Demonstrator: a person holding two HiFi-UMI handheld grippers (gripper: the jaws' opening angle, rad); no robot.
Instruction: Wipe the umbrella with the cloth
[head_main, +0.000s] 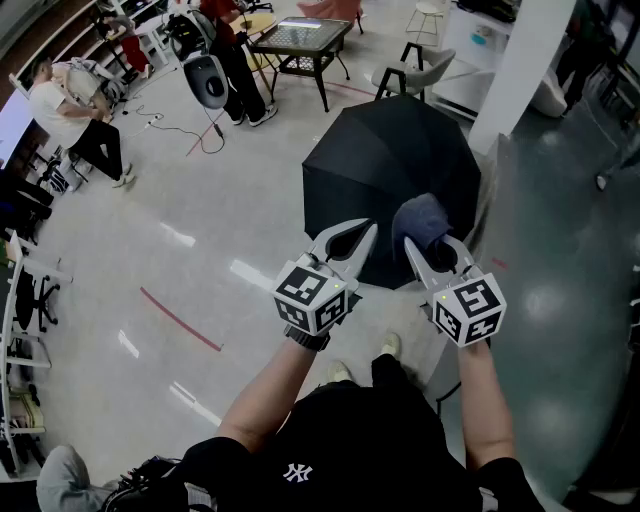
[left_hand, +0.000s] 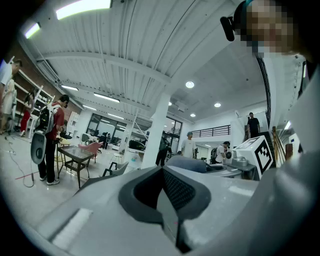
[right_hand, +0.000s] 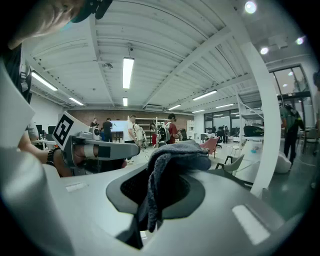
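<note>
An open black umbrella (head_main: 385, 170) rests on the floor ahead of me, canopy up. My right gripper (head_main: 426, 243) is shut on a grey-blue cloth (head_main: 421, 223), which bunches above the jaw tips, held in the air over the umbrella's near edge. In the right gripper view the cloth (right_hand: 170, 162) hangs down between the jaws of the right gripper (right_hand: 149, 212). My left gripper (head_main: 368, 232) is held beside it, shut with nothing in it, also over the umbrella's near rim. In the left gripper view its jaws (left_hand: 167, 207) meet, pointing up and out across the room.
A white pillar (head_main: 522, 70) stands just right of the umbrella. Beyond it are a grey chair (head_main: 410, 68) and a dark table (head_main: 300, 38). People (head_main: 75, 110) sit and stand at the far left. A red tape line (head_main: 180, 320) crosses the floor.
</note>
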